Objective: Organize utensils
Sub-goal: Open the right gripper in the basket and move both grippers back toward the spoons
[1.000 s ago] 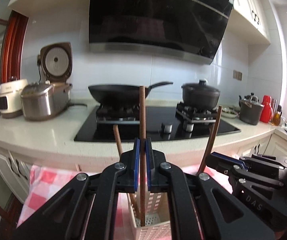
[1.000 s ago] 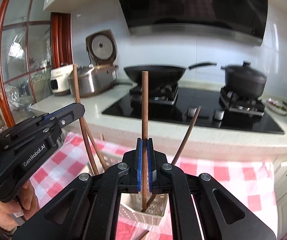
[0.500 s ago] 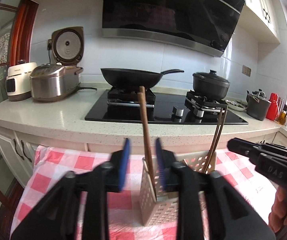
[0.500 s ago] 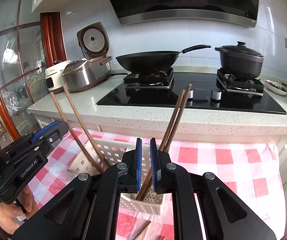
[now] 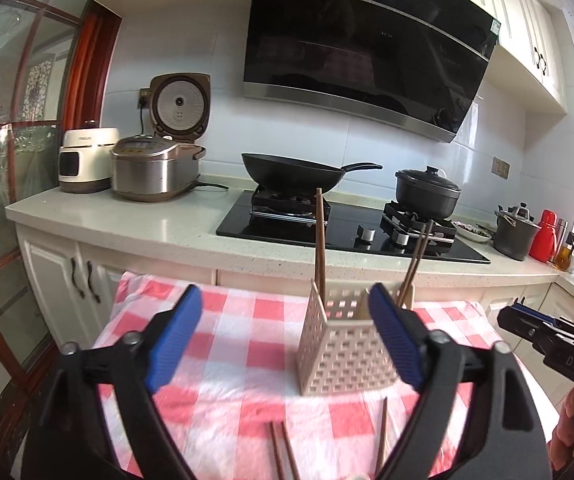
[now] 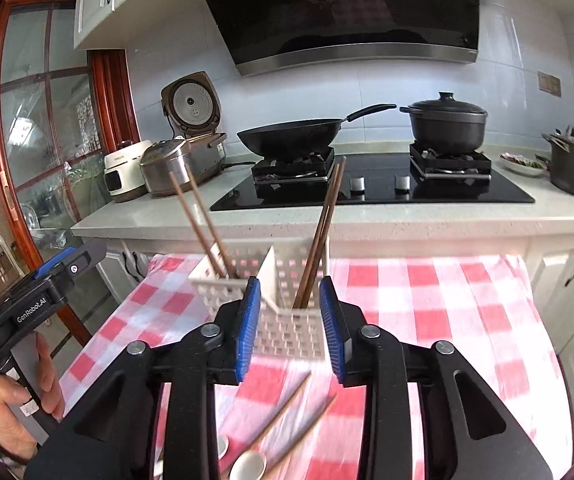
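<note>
In the left wrist view, the left claw (image 5: 283, 336) is opening wide, its blue pads (image 5: 175, 336) gripping nothing; the perforated utensil basket (image 5: 343, 356) is standing on the checked tabletop (image 5: 239, 360) ahead, partly behind the right-hand pad, with chopsticks (image 5: 319, 240) rising from its compartments. More chopsticks (image 5: 283, 456) are lying flat on the cloth below. In the right wrist view, the right claw (image 6: 290, 324) is opening partway and is released, empty; the basket (image 6: 287, 332) is sitting beyond it, two chopstick pairs (image 6: 319, 236) leaning inside. Loose chopsticks (image 6: 287, 408) and a white spoon (image 6: 249, 464) are lying below. The left claw (image 6: 67, 264) is appearing at left.
</note>
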Action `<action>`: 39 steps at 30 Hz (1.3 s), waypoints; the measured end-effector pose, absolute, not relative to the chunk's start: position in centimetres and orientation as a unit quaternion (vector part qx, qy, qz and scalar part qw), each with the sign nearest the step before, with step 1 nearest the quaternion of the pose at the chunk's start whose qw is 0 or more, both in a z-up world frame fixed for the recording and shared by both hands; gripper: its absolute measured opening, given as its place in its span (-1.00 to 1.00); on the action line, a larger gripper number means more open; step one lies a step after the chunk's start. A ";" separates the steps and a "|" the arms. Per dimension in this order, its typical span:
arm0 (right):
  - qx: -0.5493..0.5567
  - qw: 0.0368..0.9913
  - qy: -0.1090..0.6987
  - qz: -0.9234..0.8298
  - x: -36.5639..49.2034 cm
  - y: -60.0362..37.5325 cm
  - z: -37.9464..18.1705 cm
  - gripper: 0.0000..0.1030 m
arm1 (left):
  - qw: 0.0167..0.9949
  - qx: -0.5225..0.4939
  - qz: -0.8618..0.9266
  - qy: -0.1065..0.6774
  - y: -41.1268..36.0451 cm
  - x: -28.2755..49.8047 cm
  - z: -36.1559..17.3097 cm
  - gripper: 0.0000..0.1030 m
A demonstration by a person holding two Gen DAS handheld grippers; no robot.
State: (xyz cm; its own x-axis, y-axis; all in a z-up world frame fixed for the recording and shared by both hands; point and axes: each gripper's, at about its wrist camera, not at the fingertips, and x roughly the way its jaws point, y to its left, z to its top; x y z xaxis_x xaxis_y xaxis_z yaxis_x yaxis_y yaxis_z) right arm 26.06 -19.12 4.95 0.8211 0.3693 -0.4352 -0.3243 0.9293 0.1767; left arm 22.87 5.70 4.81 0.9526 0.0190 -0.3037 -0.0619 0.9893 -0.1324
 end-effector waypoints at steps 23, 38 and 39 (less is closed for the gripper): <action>0.027 0.949 0.258 0.181 18.0 -19.4 1.2 0.04 | 0.980 -0.040 0.013 0.195 4.6 13.5 -0.5 0.82; 0.039 0.920 0.347 0.177 20.3 -16.2 -6.2 0.04 | 0.970 -0.014 0.015 0.242 4.3 15.2 -5.3 0.82; 0.041 0.919 0.350 0.175 20.5 -16.1 -6.5 0.04 | 0.970 -0.013 0.014 0.244 4.4 15.3 -5.6 0.82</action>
